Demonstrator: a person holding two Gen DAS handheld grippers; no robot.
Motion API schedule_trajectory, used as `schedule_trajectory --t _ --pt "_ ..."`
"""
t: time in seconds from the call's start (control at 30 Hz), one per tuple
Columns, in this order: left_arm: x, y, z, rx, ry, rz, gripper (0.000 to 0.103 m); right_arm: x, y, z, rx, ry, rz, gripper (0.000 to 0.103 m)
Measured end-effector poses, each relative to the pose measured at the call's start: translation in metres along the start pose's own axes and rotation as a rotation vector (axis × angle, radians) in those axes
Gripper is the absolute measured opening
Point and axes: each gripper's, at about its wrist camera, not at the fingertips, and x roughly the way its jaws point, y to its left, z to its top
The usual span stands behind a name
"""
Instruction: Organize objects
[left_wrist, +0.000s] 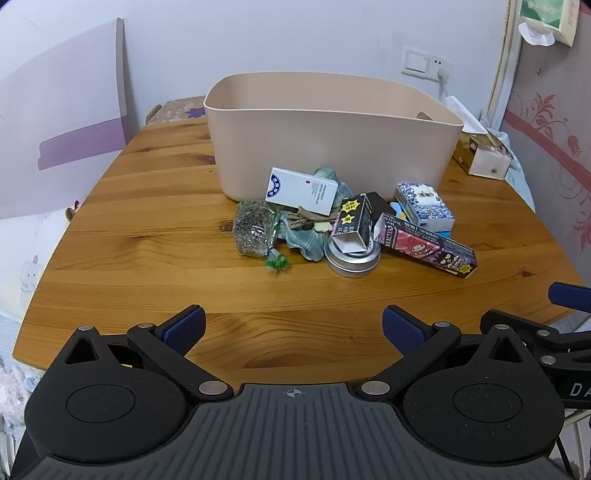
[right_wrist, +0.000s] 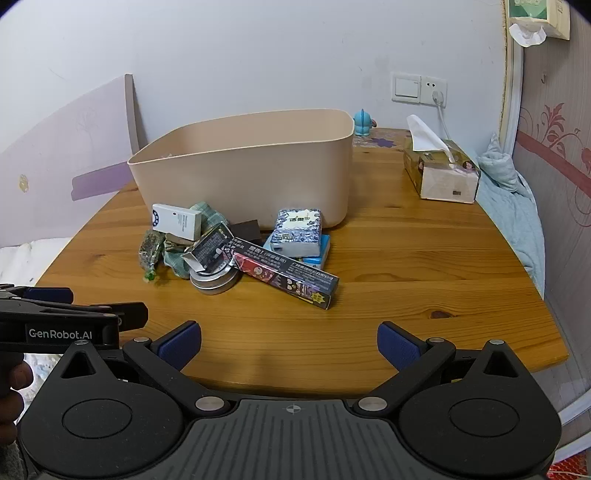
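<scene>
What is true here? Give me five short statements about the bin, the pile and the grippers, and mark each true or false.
1. The beige bin stands upright on the wooden table. True.
2. The long box lies inside the bin. False: it lies on the table in front of the bin, one end propped on the round tin.
3. The left gripper is shut on the white box. False: its jaws stand wide open and hold nothing.
4. The right gripper is open and empty. True.
5. The tissue box sits in the pile. False: it stands apart, to the right of the bin.
</scene>
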Motion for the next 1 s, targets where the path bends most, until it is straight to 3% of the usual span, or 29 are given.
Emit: schedule_trajectory --t 1.0 --pt "0.0027 -0.0025 0.0028 0.016 0.006 -0.002 0.103 0.0075 -0.0029 -0.0004 0.002 0.031 0.004 0.103"
